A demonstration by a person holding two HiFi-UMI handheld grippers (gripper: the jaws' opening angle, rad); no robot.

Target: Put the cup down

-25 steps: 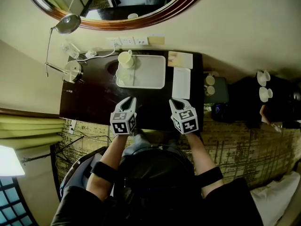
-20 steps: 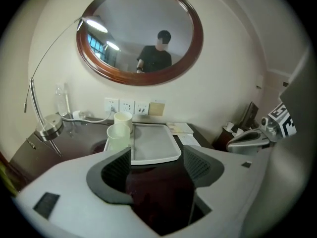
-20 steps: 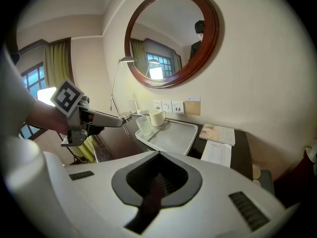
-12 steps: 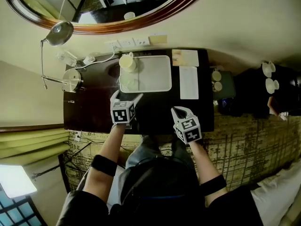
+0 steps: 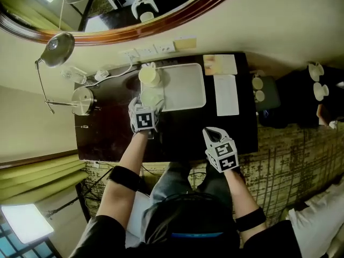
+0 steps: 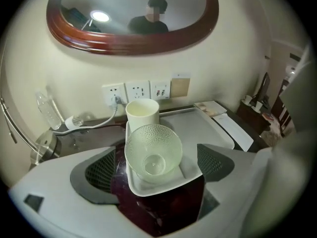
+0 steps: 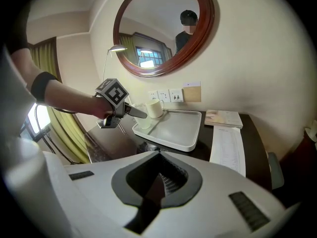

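A clear dimpled glass cup [image 6: 153, 151] stands upright on the near left corner of the white tray [image 6: 205, 125]; a cream mug [image 6: 142, 113] stands just behind it. My left gripper [image 6: 157, 175] is open, its jaws have just been opening, and the cup sits between the fingertips without either pad pressing on it. From the head view, the left gripper [image 5: 146, 106] reaches the glass cup [image 5: 152, 98] at the tray [image 5: 185, 85]. My right gripper [image 5: 211, 131] is shut and empty over the dark desk, right of the tray. In the right gripper view, its jaws [image 7: 157, 180] meet.
A dark desk [image 5: 183, 130] stands against the wall with sockets [image 5: 148, 51]. A desk lamp [image 5: 56, 42] with a round base [image 5: 82, 98] and a cable lie left. A long white card [image 5: 226, 94] and a leaflet [image 5: 219, 64] lie right of the tray. A side stand with cups [image 5: 263, 90] is further right.
The left gripper has moved forward to the tray's near left corner and its jaws have gone from shut to wide open. The right gripper has drawn back toward the desk's front edge.
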